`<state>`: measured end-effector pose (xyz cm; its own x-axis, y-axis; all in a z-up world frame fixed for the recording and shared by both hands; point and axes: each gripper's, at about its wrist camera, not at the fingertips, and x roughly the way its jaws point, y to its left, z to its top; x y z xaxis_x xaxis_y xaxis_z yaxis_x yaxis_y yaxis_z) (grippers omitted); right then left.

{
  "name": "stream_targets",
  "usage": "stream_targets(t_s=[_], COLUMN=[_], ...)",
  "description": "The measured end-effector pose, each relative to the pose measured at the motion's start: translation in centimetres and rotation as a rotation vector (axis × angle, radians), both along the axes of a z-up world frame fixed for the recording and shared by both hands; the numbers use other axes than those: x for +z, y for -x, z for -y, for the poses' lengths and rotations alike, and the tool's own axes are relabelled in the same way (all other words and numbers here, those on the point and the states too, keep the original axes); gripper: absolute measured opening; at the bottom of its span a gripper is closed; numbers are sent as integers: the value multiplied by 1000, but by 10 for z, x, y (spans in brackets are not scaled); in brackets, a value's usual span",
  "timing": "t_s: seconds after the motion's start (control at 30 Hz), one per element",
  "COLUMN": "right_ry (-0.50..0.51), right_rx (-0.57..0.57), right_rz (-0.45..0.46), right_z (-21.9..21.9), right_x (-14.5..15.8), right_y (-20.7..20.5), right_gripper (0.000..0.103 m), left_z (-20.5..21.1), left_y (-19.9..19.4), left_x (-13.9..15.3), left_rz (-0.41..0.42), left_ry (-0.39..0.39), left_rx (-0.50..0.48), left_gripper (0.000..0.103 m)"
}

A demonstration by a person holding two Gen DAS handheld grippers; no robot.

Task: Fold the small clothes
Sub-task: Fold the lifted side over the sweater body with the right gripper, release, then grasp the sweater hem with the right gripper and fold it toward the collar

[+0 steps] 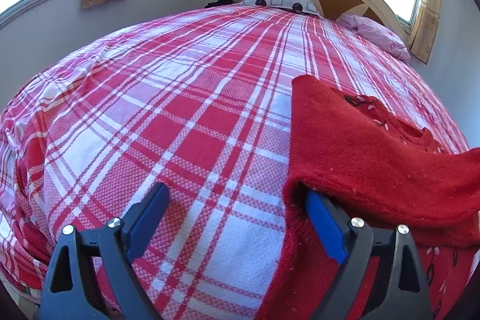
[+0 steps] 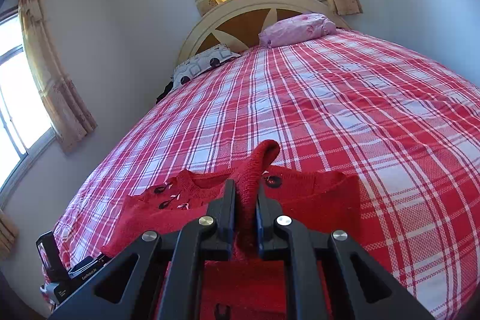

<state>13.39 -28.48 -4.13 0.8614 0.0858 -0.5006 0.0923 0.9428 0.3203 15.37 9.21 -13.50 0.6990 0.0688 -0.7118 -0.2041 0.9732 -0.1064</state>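
Observation:
A small red knitted sweater (image 1: 375, 146) with dark buttons and a little stitched pattern lies partly folded on the red and white plaid bedspread (image 1: 186, 98). In the left wrist view my left gripper (image 1: 235, 191) is open, its fingers wide apart. A fold of the sweater hangs over the right finger (image 1: 324, 224), and only bedspread shows between the pads. In the right wrist view my right gripper (image 2: 246, 186) is shut on a strip of the red sweater (image 2: 315, 194), which sticks up between the fingers. The rest of the garment lies spread beyond them.
At the head of the bed, against a curved wooden headboard (image 2: 240, 20), lie a patterned grey pillow (image 2: 204, 62) and a pink pillow (image 2: 297, 27). Curtained windows are set in the walls. A black camera-like device (image 2: 57, 269) shows at the bed's near left edge.

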Motion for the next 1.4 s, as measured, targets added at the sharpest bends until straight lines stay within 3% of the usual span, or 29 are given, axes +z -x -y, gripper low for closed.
stream_targets(t_s=[0.17, 0.27, 0.47, 0.57, 0.67, 0.8, 0.9, 1.03, 1.1, 1.17, 1.4], right_ry=[24, 71, 96, 94, 69, 66, 51, 52, 37, 26, 221], right_rx=[-2, -31, -78, -99, -110, -114, -115, -111, -105, -110, -132], right_rz=[58, 47, -118, -179, -164, -157, -156, -154, -151, -147, -144], right_z=[-3, -3, 9, 14, 19, 19, 20, 22, 25, 27, 1], right_x=[16, 15, -43, -70, -76, -77, -79, -77, -76, -73, -55], right_y=[9, 13, 4, 2, 8, 9, 9, 10, 13, 18, 21], right_gripper=[10, 10, 10, 10, 10, 11, 11, 11, 11, 11, 12], left_z=[-2, -2, 2, 1, 5, 24, 39, 47, 40, 32, 20], left_y=[-2, 4, 21, 29, 23, -4, -25, -43, -44, -42, -34], left_x=[-2, -1, 8, 27, 47, 53, 46, 19, 10, 12, 5], left_rz=[-6, -7, 18, 77, 141, 165, 144, 58, 11, 16, -29], left_ry=[-9, -18, -82, -77, -69, -80, -71, -134, -90, -60, -74], left_rx=[14, 0, -45, -64, -89, -130, -155, -110, -96, -84, -23], left_gripper=[95, 95, 94, 94, 94, 94, 94, 94, 94, 94, 96])
